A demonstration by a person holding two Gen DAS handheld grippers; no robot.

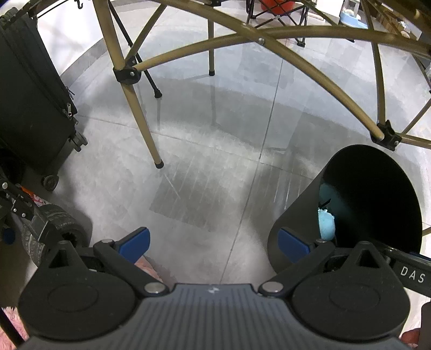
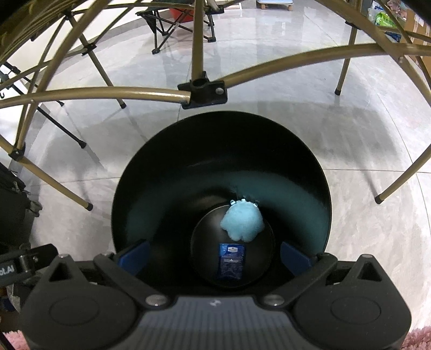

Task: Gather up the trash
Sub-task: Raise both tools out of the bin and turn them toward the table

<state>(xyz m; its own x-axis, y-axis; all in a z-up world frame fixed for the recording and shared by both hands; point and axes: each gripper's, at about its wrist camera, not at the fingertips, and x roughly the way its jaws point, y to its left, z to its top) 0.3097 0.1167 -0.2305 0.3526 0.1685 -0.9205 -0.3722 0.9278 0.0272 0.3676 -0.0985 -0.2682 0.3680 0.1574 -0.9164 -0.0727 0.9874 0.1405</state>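
my right gripper (image 2: 214, 258) wide, empty, over bin (image 2: 161, 150) | blue fluff (image 2: 242, 222), packet (image 2: 231, 261) inside | my left gripper (image 1: 214, 243) wide, empty

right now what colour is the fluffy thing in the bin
Light blue fluffy thing, clearest in the right wrist view.

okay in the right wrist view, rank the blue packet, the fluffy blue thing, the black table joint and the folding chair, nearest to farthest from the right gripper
1. Blue packet, bin bottom, between the right gripper's open fingers.
2. Fluffy blue thing, just beyond it in the bin.
3. Black table joint, past the bin's far rim.
4. Folding chair, top, far across the floor.
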